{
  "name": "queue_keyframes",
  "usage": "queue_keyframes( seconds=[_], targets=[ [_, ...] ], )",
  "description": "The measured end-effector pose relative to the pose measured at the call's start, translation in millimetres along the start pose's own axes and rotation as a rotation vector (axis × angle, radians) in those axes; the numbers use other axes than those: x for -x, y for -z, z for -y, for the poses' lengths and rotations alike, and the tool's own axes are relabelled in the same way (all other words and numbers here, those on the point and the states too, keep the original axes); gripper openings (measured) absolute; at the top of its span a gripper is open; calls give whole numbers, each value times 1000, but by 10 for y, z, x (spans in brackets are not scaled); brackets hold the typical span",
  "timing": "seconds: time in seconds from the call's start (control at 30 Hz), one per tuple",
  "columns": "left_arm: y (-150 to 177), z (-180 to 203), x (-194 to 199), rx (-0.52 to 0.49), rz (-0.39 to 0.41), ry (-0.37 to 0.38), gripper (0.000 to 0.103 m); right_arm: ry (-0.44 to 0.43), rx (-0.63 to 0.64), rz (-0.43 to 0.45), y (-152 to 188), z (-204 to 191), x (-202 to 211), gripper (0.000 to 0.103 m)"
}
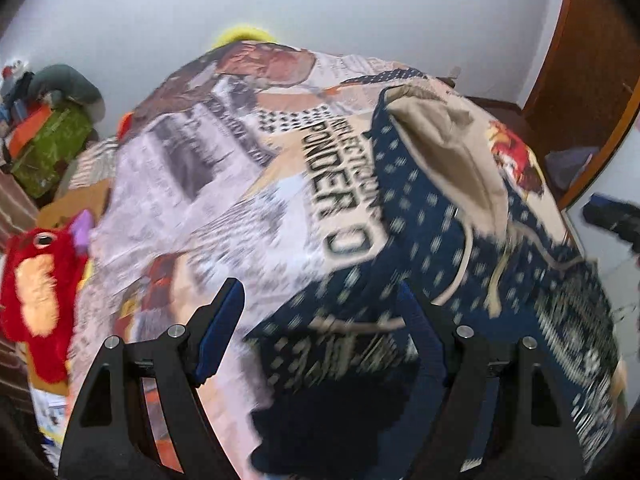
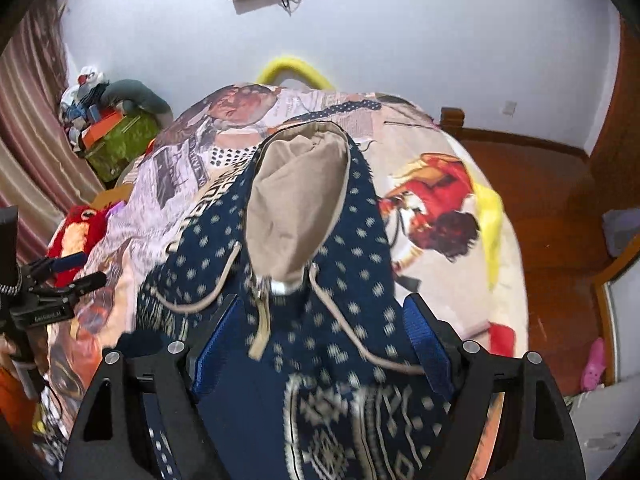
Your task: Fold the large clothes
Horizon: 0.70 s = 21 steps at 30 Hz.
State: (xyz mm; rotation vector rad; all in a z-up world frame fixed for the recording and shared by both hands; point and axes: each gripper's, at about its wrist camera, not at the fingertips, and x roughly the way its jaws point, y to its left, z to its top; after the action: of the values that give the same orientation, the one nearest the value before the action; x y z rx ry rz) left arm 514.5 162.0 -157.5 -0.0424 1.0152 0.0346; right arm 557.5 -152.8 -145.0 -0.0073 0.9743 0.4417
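Observation:
A navy hoodie [image 2: 360, 216] with a beige dotted pattern, beige hood lining [image 2: 296, 200] and drawstrings lies spread on a bed with a printed sheet [image 2: 440, 148]. My right gripper [image 2: 324, 304] hovers over the hoodie's chest just below the hood. It is open, and the zip pull and fabric show between its blue pads. My left gripper [image 1: 320, 292] is open over the hoodie's [image 1: 420, 216] left edge, one finger above the sheet [image 1: 192, 184], the other above navy cloth. Each gripper shows at the edge of the other's view. Both views are motion-blurred.
A red plush toy [image 1: 36, 280] lies at the bed's left edge. A green box [image 1: 52, 144] piled with clutter stands by the wall, and a striped curtain [image 2: 24, 128] hangs at the left. Wooden floor [image 2: 540, 184], a wooden door [image 1: 592, 60] and a pink slipper [image 2: 594, 364] lie to the right.

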Motion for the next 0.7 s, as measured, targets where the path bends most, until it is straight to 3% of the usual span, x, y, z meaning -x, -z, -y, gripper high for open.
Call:
queue_keyframes(
  seconds=[0.13,0.33,0.5,0.6,0.67,0.7],
  targets=[
    [-237,154,-346,24,-30,49,79,17,-25,-30,-157,72,-401,80],
    [-420,255,-897,52,-48,23,78,63,-130,-123,-259,380,-1117,80],
    [-473,173,-1175,162,-57,116,79,48,-199,-134,-290,565,-1418,80],
    [-467,180,-1187,181,-21,120,78,-17,-259,-122,-249,620,-1510,69],
    [-456,240,-1170,151,-6,116,66,-46,-263,-106,-236,594,-1516,53],
    [-454,288,-1151,126,2,119,60,-56,-256,-107,-233,566,-1515,50]
  ],
)
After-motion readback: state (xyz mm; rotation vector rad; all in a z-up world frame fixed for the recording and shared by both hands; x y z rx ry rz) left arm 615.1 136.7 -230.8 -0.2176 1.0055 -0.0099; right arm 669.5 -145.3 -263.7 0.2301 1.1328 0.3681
